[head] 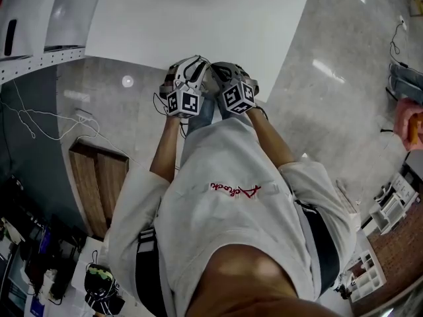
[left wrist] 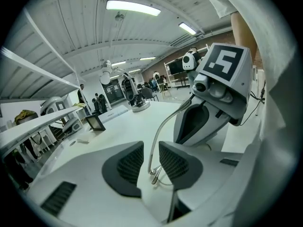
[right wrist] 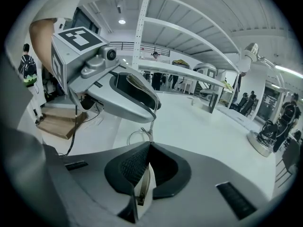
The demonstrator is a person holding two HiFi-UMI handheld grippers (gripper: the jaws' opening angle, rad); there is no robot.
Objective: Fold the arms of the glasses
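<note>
"Left gripper view: why were the fingers of the left gripper (left wrist: 151,148) apart?"
"They stood loose around one arm (left wrist: 158,130) of the glasses, held above the bench (left wrist: 118,122), probably to let it swing."
"And the right gripper (right wrist: 147,148)?"
"Its fingers were clamped on the glasses, likely steadying them."

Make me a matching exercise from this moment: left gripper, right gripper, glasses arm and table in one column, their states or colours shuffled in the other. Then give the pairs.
1. left gripper
2. right gripper
3. glasses arm
4. table

A. white
B. jaws shut on the glasses
C. jaws apart
D. thin metal, running between the open jaws

Pairs: 1-C, 2-B, 3-D, 4-A.
</note>
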